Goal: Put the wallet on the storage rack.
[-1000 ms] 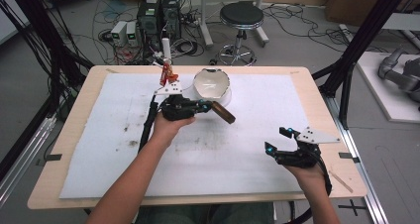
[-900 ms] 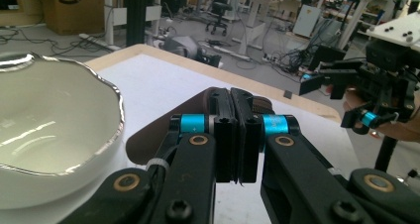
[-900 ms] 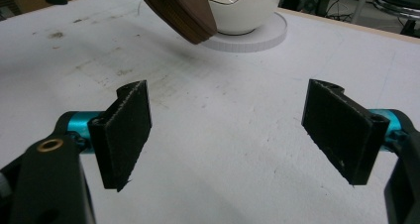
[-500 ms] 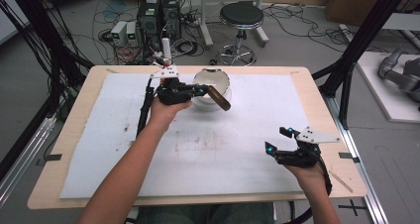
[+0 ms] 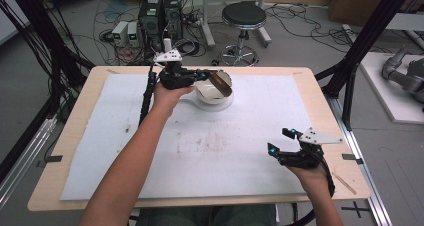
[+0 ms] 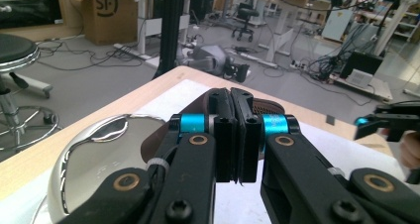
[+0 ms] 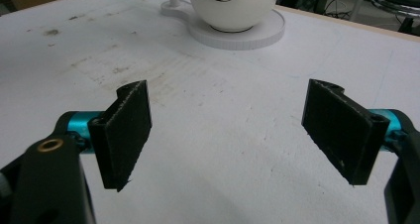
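Observation:
My left gripper point(image 5: 207, 76) is at the far middle of the table, shut on a flat brown piece point(image 5: 221, 83) that it holds over a white egg-shaped bowl point(image 5: 212, 95). In the left gripper view the jaws point(image 6: 236, 135) are pressed together on the brown piece point(image 6: 265, 106), which sticks out behind them, and the bowl's shiny inside point(image 6: 94, 154) lies below left. My right gripper point(image 5: 280, 141) rests near the front right of the table, open. Between its fingers point(image 7: 233, 130) there is only bare mat, and the bowl point(image 7: 233, 8) stands far ahead.
The bowl stands on a round white base point(image 7: 270, 33) with a thin white post at its side. A stained white mat point(image 5: 210, 146) covers the wooden table point(image 5: 75, 151). A stool point(image 5: 243, 16), cables and black frame posts point(image 5: 360, 51) stand beyond the far and right edges.
My left hand has carried the brown piece up and toward the far edge, from in front of the bowl to over it. The right gripper has stayed put.

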